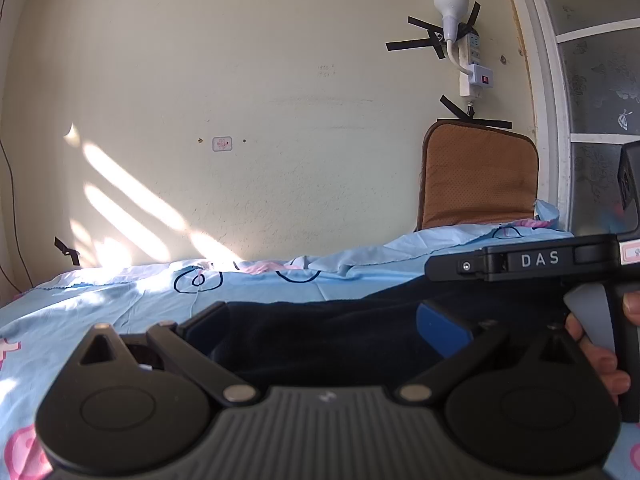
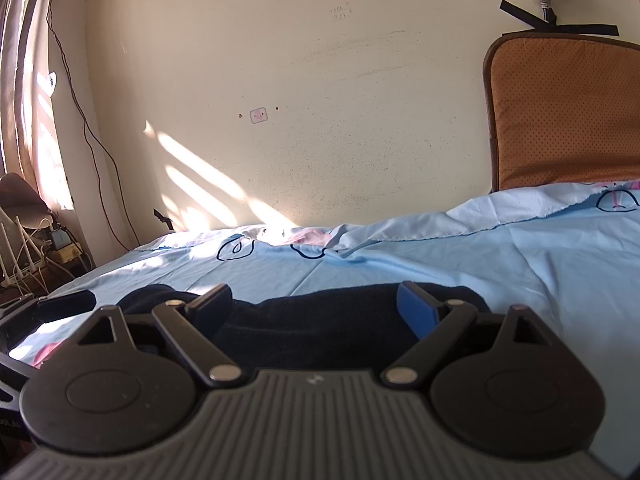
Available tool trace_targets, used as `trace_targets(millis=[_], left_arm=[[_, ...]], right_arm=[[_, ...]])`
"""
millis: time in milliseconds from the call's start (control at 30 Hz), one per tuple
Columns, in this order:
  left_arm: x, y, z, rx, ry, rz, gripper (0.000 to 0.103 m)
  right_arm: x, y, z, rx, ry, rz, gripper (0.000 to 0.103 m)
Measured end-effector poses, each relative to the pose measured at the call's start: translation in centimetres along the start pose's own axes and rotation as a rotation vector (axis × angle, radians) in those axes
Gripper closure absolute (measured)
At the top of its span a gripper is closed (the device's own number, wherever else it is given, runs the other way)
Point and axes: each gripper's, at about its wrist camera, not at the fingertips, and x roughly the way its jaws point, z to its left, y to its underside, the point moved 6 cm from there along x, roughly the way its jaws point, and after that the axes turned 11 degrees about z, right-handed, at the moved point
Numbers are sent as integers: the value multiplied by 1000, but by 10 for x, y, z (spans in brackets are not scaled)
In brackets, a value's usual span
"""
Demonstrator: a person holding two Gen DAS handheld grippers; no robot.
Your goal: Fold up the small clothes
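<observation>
The dark navy garment [image 1: 332, 332] lies flat on the light blue bedsheet [image 1: 100, 304], filling the lower middle of both wrist views, just ahead of the tools. It looks like a soft, thick-napped knit (fleece, perhaps; the weave is too dark to read), so I judge it light, limp and not slippery: it will drape and sag when lifted, and a pinch on a single layer at an edge or corner should hold better than a bite into its middle. Its far hem, running across the centre of the left view, looks like the cleanest line to take.

The left tool [image 1: 328, 320] sits low and nearly level over the cloth, its jaws spread wide, nothing between them, with the blue pad [image 1: 440, 328] at the right of the gap. The right tool [image 2: 316, 308] is likewise released, jaws apart and straddling the garment's near part in the lower centre of its view, pointing toward the cream wall [image 2: 320, 100].

At the right edge of the left view, the right tool's body shows side-on, with the person's right hand [image 1: 600, 356] wrapped round its grip, fingers on the trigger.

A brown cushion [image 1: 480, 176] leans on the wall at the right.
</observation>
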Motion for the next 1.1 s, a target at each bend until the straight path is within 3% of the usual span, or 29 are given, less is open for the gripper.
trace_targets(millis=[1100], left_arm=[[0, 0, -2, -3, -1, 2, 0]], right_arm=[[0, 0, 0, 0, 1, 1, 11]])
